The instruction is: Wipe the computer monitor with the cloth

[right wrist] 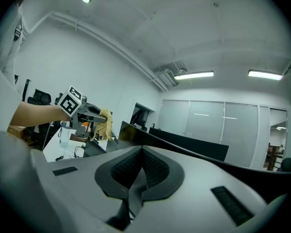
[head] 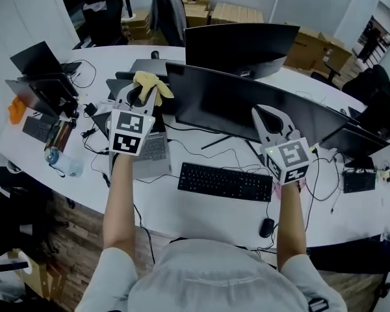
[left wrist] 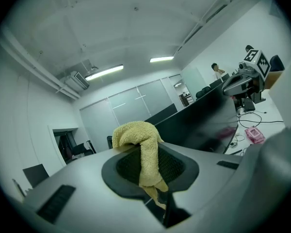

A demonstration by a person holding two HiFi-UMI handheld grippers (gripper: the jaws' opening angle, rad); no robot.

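At the desk's (head: 201, 220) left edge lies a clear bottle (head: 65, 164); its contents cannot be made out. The left hand-held gripper (head: 142, 93) is clamped on the yellow cloth (head: 153, 84), which drapes over its jaw tips just beside the upper left corner of the curved monitor (head: 247, 106); contact with the screen cannot be confirmed. The right hand-held gripper (head: 263, 117) is raised before the monitor's right half, jaws pressed together, nothing between them. Cardboard boxes (head: 312, 47) stand behind, partly hidden, contents unseen.
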